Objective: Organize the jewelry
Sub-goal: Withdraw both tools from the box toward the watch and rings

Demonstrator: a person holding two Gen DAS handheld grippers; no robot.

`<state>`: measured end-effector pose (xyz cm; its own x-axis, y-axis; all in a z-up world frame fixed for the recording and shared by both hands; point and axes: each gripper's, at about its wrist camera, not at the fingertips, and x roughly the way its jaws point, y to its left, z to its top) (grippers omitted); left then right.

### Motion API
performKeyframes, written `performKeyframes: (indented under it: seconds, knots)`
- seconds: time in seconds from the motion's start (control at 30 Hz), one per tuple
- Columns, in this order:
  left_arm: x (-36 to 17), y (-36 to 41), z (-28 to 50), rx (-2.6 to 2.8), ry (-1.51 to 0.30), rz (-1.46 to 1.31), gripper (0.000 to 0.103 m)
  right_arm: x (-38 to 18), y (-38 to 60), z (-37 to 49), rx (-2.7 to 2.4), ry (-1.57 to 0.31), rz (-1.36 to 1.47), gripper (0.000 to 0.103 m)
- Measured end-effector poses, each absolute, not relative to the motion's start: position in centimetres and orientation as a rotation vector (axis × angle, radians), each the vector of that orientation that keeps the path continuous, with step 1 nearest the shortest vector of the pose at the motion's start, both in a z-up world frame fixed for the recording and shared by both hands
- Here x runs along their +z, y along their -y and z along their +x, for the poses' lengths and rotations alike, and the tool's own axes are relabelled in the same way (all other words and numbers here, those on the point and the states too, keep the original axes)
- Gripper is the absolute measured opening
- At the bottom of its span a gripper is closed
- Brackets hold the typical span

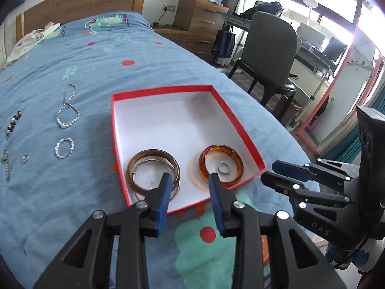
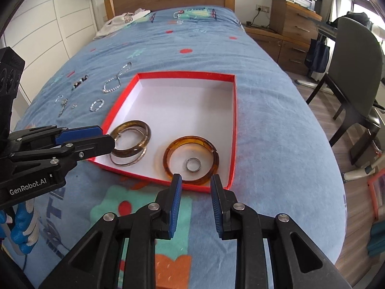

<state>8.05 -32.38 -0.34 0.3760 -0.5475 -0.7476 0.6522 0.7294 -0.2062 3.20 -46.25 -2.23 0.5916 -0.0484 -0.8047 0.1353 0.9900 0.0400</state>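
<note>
Quickly, what we see:
Box: red tray (image 1: 240,130) (image 2: 234,130), white inside, lies on the blue bed (image 1: 96,55) (image 2: 276,110).
Brown bangle: in box, near-left corner (image 1: 142,157) (image 2: 131,124); we see a thin metal bangle (image 1: 154,162) (image 2: 131,162) overlapping it.
Amber bangle: in box, near-right corner (image 1: 237,160) (image 2: 190,142), lying flat.
Ring: small silver ring (image 1: 224,167) (image 2: 193,164) lies inside the amber bangle, apart from its wall.
Left gripper: (image 1: 190,180) (image 2: 109,137) jaws moderately apart, holding nothing; we see the tips over the box's near edge, one by the brown bangle, the other by the amber bangle. From the right wrist view its tip reaches over the box's left wall, next to the brown bangle; we cannot tell whether it touches.
Right gripper: (image 2: 196,180) (image 1: 269,173) jaws moderately apart, empty; we see it just short of the box's near wall, in line with the amber bangle. In the left wrist view its fingers look nearly together, seen edge-on.
Loose pieces: on the bed left of the box, well apart from it. We note a silver chain (image 1: 67,107) (image 2: 115,82), a silver bracelet (image 1: 64,147) (image 2: 97,105), a dark beaded piece (image 1: 13,121) (image 2: 79,82), a small ring (image 1: 25,157) (image 2: 74,106), a watch-like piece (image 1: 6,165) (image 2: 63,106).
Background: chair (image 1: 272,48) (image 2: 356,72), white cloth (image 1: 31,38) (image 2: 120,21) by the headboard.
</note>
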Motion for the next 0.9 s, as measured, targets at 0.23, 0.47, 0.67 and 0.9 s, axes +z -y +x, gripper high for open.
performKeyframes:
  seconds: [0.23, 0.47, 0.67, 0.9]
  knots:
    - [2.4, 28.6, 5.2, -0.687, -0.847, 0.16, 0.031, 0.2, 43.0, 0.1, -0.084, -0.877, 0.09, 0.027]
    - [4.2, 23.8, 2.3, -0.555, -0.804, 0.187, 0.031, 2.1, 39.3, -2.3, -0.041, -0.831, 0.092, 0.031]
    - [5.0, 19.7, 0.9, -0.459, -0.782, 0.181, 0.031, 3.1, 36.5, -3.4, -0.011, -0.805, 0.089, 0.032]
    - [5.6, 15.9, -0.1, -0.382, -0.759, 0.157, 0.032, 4.1, 33.8, -3.6, 0.025, -0.776, 0.073, 0.037]
